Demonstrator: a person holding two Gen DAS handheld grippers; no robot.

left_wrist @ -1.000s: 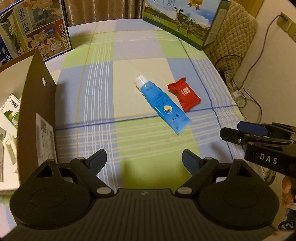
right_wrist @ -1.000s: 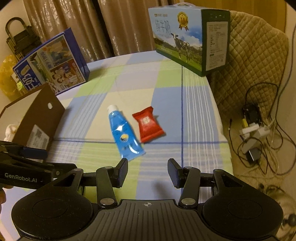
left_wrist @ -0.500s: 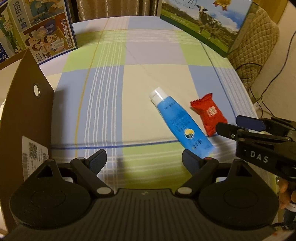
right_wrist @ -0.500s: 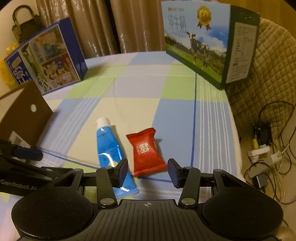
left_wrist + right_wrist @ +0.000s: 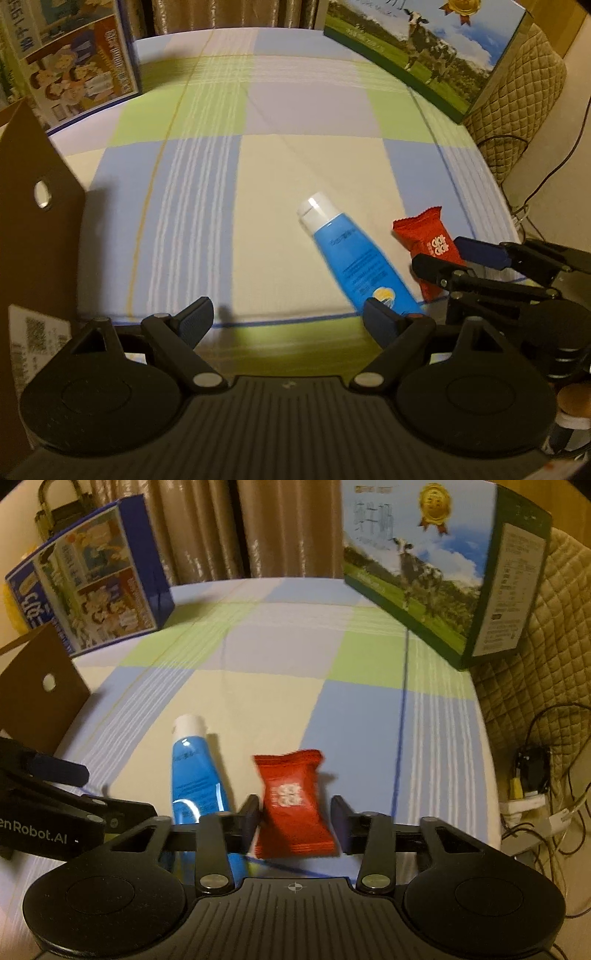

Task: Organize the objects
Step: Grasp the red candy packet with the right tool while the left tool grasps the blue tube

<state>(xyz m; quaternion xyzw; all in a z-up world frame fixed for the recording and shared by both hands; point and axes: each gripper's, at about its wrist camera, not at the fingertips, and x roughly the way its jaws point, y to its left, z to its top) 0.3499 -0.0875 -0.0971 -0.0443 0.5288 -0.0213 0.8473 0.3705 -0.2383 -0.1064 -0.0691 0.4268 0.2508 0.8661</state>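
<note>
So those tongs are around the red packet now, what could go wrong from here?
1. The right tongs are open around the red packet; the soft wrapper could crumple or slip out when they close.
2. The blue tube lies close beside the packet, so the near finger might nudge it.
3. The left tongs sit close by, with one finger at the tube's end; the two tools could bump.

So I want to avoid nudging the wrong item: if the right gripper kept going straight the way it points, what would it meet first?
Most likely the red snack packet. It already lies between the open fingers of the right gripper, apart from both pads. The blue tube lies just outside the left finger, so it should be passed, though depth is hard to judge.
</note>
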